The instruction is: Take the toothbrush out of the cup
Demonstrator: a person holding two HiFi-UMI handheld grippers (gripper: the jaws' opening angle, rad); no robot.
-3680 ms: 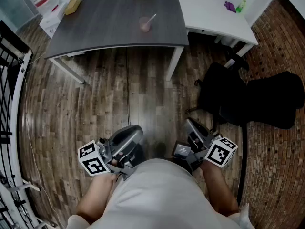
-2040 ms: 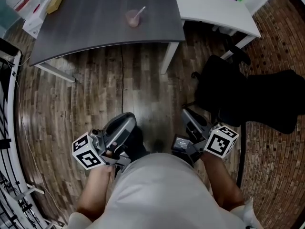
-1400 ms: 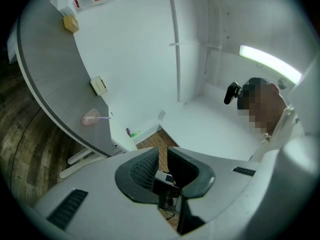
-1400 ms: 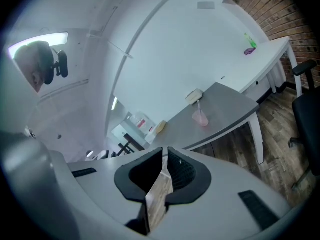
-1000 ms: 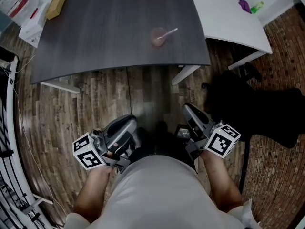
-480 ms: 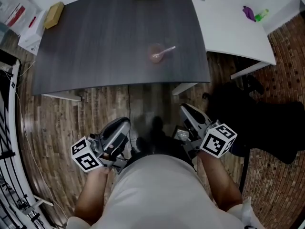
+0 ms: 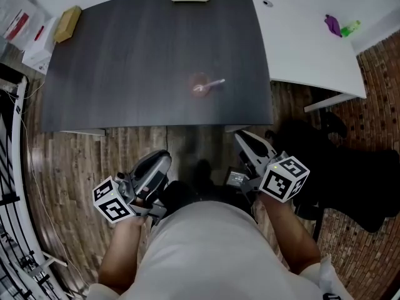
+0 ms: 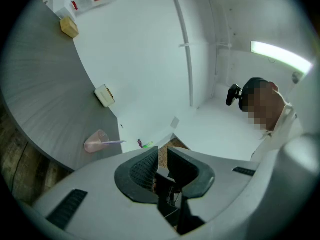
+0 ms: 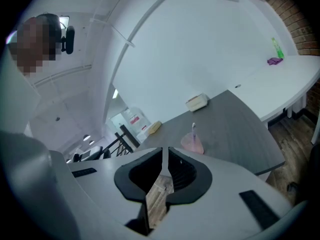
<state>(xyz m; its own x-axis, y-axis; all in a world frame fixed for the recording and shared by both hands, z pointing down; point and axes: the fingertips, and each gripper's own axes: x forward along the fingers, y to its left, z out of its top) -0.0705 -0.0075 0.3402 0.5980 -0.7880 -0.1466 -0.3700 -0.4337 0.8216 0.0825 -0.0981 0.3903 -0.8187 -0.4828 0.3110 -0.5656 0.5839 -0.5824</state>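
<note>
The left gripper (image 7: 156,162) hangs over the floor just short of the dark grey table (image 7: 125,61), its jaws clenched on nothing. Mid-table stands the pink cup (image 7: 198,87), the toothbrush (image 7: 215,82) in it leaning right. The right gripper (image 7: 246,141), likewise clenched and empty, is well apart from the cup.

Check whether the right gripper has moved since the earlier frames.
Yes: the right gripper has come forward, its tips now almost at the near edge of the dark table.
</note>
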